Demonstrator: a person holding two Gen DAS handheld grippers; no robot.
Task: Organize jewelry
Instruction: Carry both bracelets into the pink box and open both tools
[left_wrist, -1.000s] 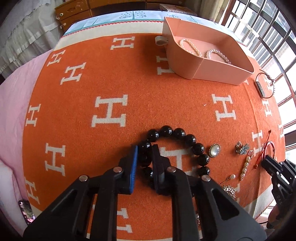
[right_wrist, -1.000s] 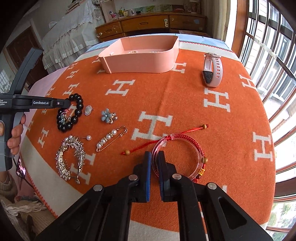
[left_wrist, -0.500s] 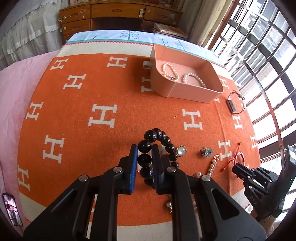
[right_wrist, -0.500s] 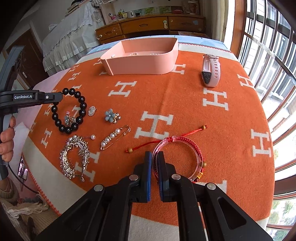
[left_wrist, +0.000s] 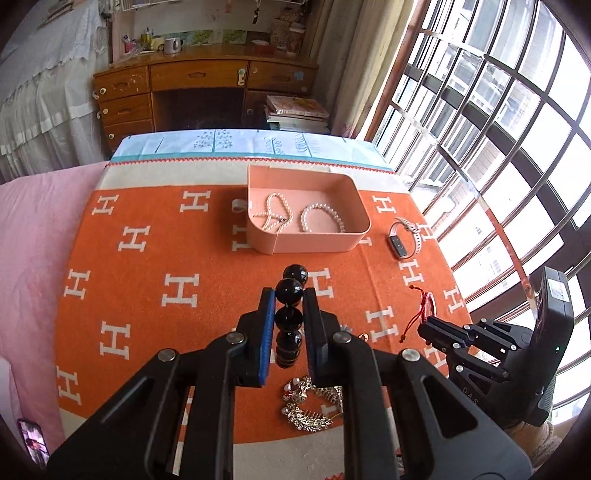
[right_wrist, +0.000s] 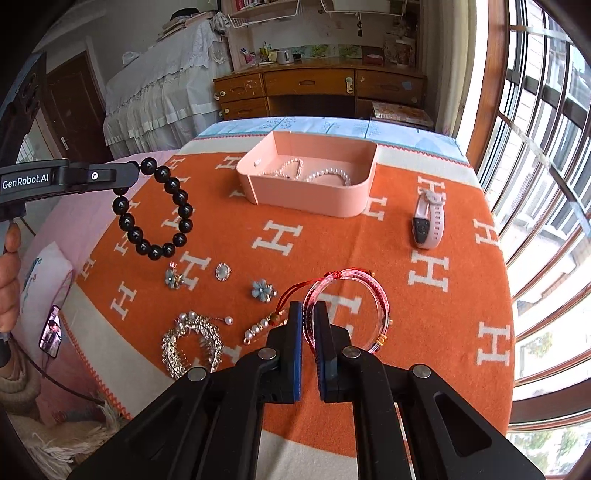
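Observation:
My left gripper (left_wrist: 289, 295) is shut on a black bead bracelet (left_wrist: 289, 319), which hangs in the air edge-on between the blue pads. The right wrist view shows that same black bead bracelet (right_wrist: 157, 210) dangling as a full ring from the left gripper (right_wrist: 127, 175) above the orange blanket. My right gripper (right_wrist: 307, 310) is shut on the rim of a clear pink bangle with a red cord (right_wrist: 365, 310), lifted off the blanket. A pink box (left_wrist: 308, 242) at the far side holds two pearl strands (left_wrist: 321, 218). The right gripper (left_wrist: 428, 325) shows at the lower right of the left wrist view.
On the orange blanket (right_wrist: 406, 332) lie a pink smartwatch (right_wrist: 428, 218), a silver hair comb (right_wrist: 192, 343), a pearl pin (right_wrist: 258, 326), a blue flower brooch (right_wrist: 263, 290), an oval brooch (right_wrist: 222, 272) and a small charm (right_wrist: 173, 277). A phone (right_wrist: 51, 330) lies at the left edge. A wooden desk stands behind.
Both grippers have risen. The black bead bracelet has come off the blanket and now hangs from the left gripper. The pink bangle has lifted with the right gripper.

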